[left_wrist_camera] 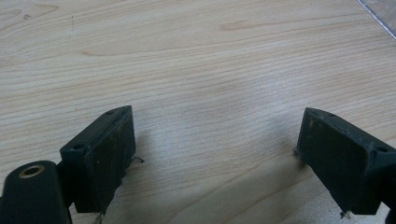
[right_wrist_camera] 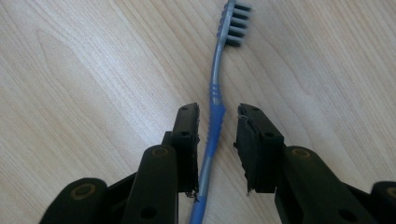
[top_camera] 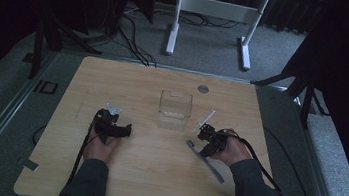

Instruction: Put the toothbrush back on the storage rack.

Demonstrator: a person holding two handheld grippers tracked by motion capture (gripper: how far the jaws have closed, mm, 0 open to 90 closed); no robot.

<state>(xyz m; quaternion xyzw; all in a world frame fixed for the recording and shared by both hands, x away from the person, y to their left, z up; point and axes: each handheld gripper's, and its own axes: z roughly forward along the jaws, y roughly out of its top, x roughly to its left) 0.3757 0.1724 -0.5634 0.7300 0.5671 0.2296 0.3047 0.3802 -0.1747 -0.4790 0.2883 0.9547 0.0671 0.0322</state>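
My right hand-held gripper (right_wrist_camera: 217, 149) points down at the worktop (right_wrist_camera: 84, 93), jaws partly open with the toothbrush (right_wrist_camera: 215, 105) lying between them. The blue and grey handle runs up the gap, close against the left jaw and clear of the right one, so nothing is clamped. The bristled head lies beyond the jaw tips, flat on the wood. I can read no brand or lettering on the handle.

My left hand-held gripper (left_wrist_camera: 215, 154) stands wide open over bare wood, holding nothing. In the high view a clear plastic box (top_camera: 174, 109) sits between and just ahead of both my hand-held grippers, near the right one (top_camera: 207, 132); I see no label on it.
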